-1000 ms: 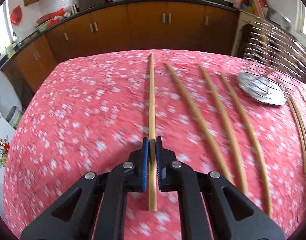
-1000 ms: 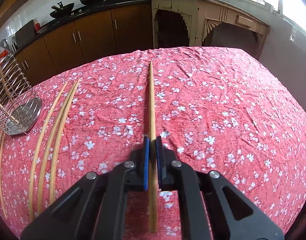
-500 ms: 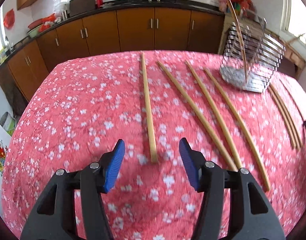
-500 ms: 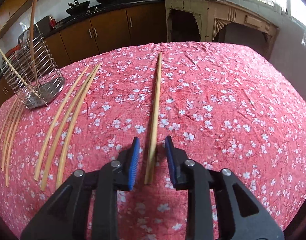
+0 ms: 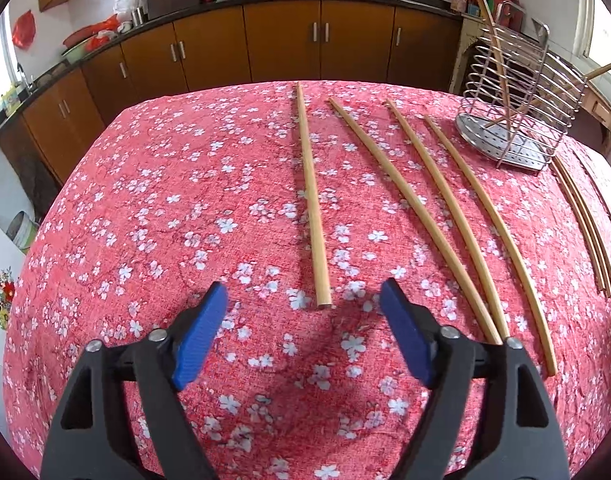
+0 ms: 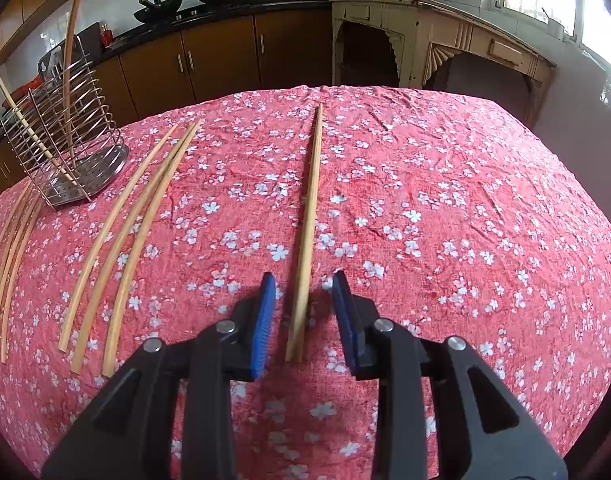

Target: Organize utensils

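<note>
A straight wooden stick (image 5: 311, 196) lies on the red floral tablecloth (image 5: 145, 208), just ahead of my left gripper (image 5: 303, 294), which is open wide and empty. In the right wrist view another stick (image 6: 308, 228) lies with its near end between the blue pads (image 6: 265, 312) of my right gripper (image 6: 303, 286), which is open and not touching it. A wire utensil holder (image 5: 517, 120) with sticks standing in it sits at the far right; it also shows in the right wrist view (image 6: 65, 140) at the far left.
Three more sticks (image 5: 445, 208) lie side by side between the grippers, seen also in the right wrist view (image 6: 125, 240). Thinner sticks (image 5: 585, 220) lie beyond the holder. Brown kitchen cabinets (image 5: 281, 44) stand past the table's far edge.
Both grippers opened and let go of their sticks, which now lie on the cloth. Both grippers pulled back; the left one is now clear of its stick.
</note>
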Demonstrator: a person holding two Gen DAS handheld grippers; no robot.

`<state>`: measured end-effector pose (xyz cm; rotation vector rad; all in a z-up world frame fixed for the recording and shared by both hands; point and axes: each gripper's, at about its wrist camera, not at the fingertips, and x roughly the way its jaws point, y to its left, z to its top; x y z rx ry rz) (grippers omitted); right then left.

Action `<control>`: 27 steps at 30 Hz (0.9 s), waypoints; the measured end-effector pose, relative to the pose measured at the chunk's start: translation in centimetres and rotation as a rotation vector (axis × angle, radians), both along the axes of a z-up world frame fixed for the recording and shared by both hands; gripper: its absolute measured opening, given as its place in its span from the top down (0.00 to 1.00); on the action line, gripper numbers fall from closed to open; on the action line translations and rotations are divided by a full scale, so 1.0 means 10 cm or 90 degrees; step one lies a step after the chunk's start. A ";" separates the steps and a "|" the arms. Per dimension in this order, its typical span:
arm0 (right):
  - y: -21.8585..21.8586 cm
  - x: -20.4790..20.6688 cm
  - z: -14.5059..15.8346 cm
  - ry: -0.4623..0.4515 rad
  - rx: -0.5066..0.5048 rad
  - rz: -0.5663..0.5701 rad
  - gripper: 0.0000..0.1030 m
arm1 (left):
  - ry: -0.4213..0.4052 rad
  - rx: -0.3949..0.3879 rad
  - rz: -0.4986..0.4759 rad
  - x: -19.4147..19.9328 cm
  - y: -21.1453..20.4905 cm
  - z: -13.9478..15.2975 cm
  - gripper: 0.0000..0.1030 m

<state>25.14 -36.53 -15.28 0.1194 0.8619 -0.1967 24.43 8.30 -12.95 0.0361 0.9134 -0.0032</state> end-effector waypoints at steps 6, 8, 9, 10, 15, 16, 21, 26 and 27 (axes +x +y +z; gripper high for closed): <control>-0.02 -0.05 0.00 0.000 0.009 -0.005 0.71 | 0.016 -0.006 -0.010 -0.01 0.00 -0.03 0.02; -0.03 -0.08 0.01 -0.001 0.013 -0.006 0.72 | 0.016 -0.008 -0.011 -0.02 0.02 -0.04 0.02; -0.03 -0.09 0.01 -0.001 0.014 -0.008 0.72 | 0.016 -0.007 -0.011 -0.04 -0.01 -0.04 0.02; -0.04 -0.10 0.01 -0.001 0.015 -0.008 0.73 | 0.016 -0.006 -0.011 -0.05 -0.02 -0.04 0.02; -0.05 -0.11 0.01 -0.001 0.014 -0.009 0.74 | 0.016 -0.006 -0.011 -0.04 0.00 -0.03 0.02; -0.05 -0.11 0.01 -0.001 0.014 -0.009 0.74 | 0.016 -0.007 -0.010 -0.04 0.00 -0.03 0.02; -0.05 -0.10 0.01 -0.001 0.014 -0.010 0.74 | 0.016 -0.007 -0.010 -0.04 0.01 -0.03 0.02; -0.07 -0.12 0.01 -0.002 0.016 -0.014 0.80 | 0.014 -0.010 -0.005 0.03 0.00 -0.02 0.03; -0.07 -0.12 0.01 -0.002 0.017 -0.015 0.80 | 0.010 -0.009 -0.007 0.05 -0.01 -0.01 0.09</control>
